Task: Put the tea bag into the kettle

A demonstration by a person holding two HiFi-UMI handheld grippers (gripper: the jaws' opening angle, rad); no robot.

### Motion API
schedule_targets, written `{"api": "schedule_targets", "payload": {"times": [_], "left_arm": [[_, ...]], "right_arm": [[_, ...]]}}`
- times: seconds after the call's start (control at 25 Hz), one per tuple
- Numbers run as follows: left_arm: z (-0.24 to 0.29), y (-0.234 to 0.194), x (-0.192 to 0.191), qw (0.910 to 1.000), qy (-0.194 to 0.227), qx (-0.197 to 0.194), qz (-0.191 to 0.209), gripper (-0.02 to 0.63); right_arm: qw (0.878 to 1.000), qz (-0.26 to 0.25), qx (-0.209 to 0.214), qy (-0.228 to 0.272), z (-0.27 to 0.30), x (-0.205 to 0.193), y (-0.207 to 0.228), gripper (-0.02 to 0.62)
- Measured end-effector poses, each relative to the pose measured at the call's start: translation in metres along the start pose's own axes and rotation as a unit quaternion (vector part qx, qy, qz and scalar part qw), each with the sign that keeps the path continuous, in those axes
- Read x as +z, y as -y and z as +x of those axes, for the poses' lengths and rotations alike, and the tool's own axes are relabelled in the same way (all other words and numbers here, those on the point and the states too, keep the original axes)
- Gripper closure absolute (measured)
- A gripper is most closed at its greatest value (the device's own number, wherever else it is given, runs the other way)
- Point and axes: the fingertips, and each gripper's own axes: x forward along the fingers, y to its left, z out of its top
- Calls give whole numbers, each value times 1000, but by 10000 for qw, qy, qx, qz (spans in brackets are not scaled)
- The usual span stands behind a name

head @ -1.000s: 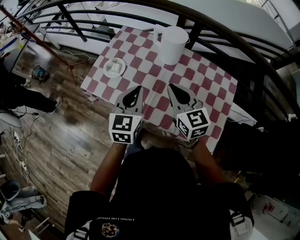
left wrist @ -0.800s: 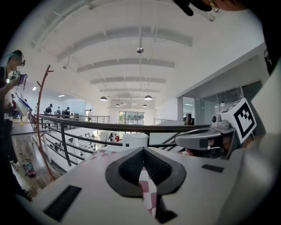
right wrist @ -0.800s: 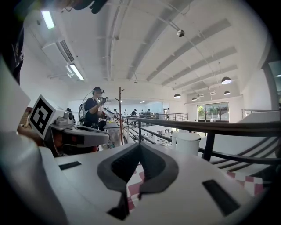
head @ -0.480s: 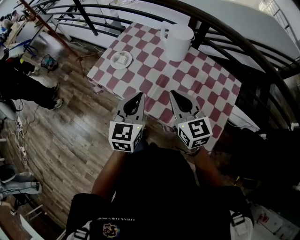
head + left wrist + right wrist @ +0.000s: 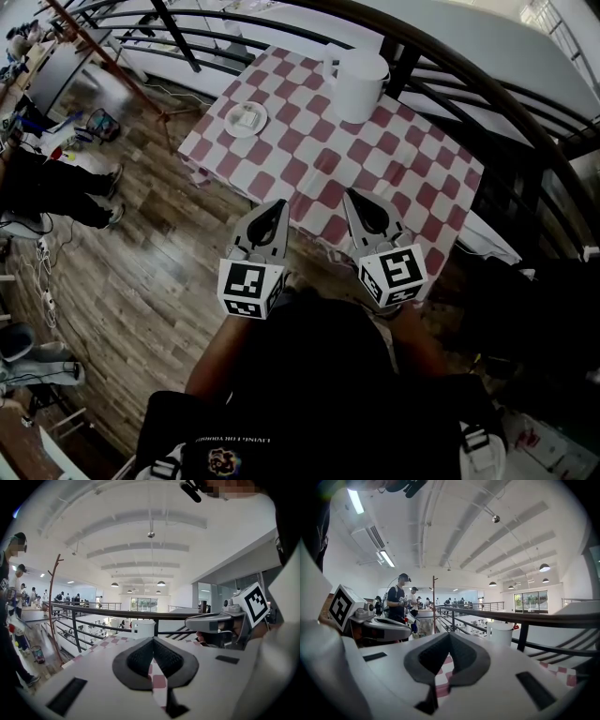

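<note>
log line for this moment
left gripper shut, empty | right gripper shut, empty | tea bag on saucer | kettle untouched

We're on a mezzanine in a big open-plan lab: black railing (image 5: 511, 616), pendant lamps (image 5: 543, 567), people at workstations (image 5: 400, 603) beyond the right tool (image 5: 449, 634).

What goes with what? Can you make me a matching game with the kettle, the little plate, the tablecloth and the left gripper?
Things:
1. kettle
2. little plate
3. tablecloth
4. left gripper

Matches:
A. red and white checks
B. shut, with nothing in it
C. tall, stands at the far edge
D. holds the tea bag

Pairs: 1-C, 2-D, 3-A, 4-B.
</note>
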Motion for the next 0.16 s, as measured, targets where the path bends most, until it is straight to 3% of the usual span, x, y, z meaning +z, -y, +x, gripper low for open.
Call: {"api": "schedule_targets", "payload": {"times": [0.16], "left_arm": [[-9, -2, 1, 10000, 14, 51, -24, 603]], "right_arm": [[10000, -36, -10, 28, -4, 3, -4, 580]]}}
